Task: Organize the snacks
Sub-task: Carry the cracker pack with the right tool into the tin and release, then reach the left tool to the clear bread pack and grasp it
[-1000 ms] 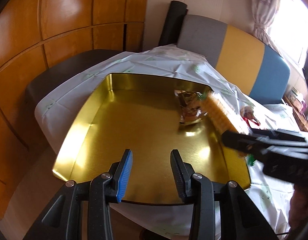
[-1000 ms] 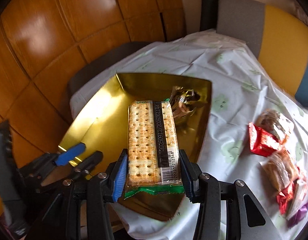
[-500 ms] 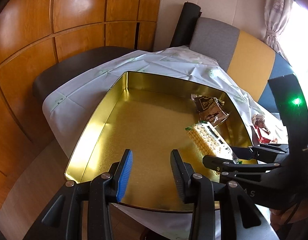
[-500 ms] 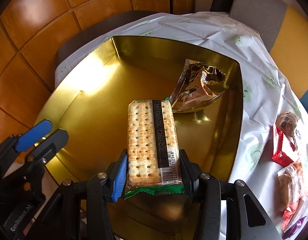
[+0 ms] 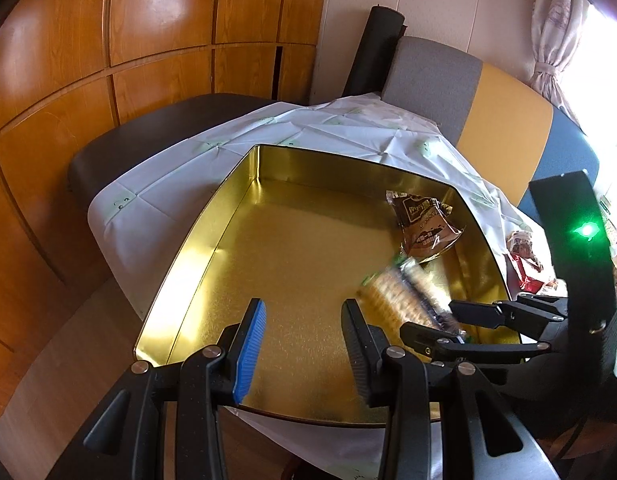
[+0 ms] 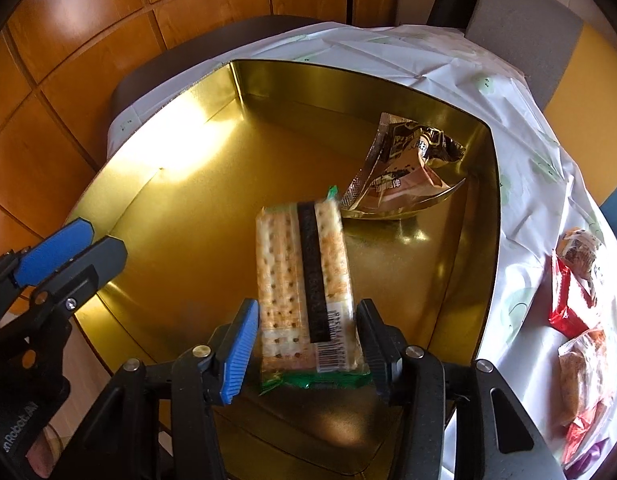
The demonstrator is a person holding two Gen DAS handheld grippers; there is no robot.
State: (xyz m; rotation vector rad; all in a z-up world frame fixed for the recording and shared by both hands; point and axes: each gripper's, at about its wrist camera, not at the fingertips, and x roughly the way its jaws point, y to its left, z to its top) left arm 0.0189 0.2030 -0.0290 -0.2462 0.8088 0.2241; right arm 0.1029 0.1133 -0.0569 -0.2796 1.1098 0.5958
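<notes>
Lowered into gold tin (image 6: 484, 216): cracker pack (image 6: 304, 280), blurred, probably slipping between opening right gripper (image 6: 302, 350) fingers. Left gripper (image 5: 300, 350) spread, empty. Brown packet (image 6: 404, 176) stowed far right; several snacks (image 6: 580, 300) left outside.

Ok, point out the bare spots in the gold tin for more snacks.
Free: the gold tin floor along its left wall and far left corner. Crowded: the right side, with the brown packet and the cracker pack.

Each black tool (image 6: 304, 348) carries one blue ribbed pad and silver screws.
</notes>
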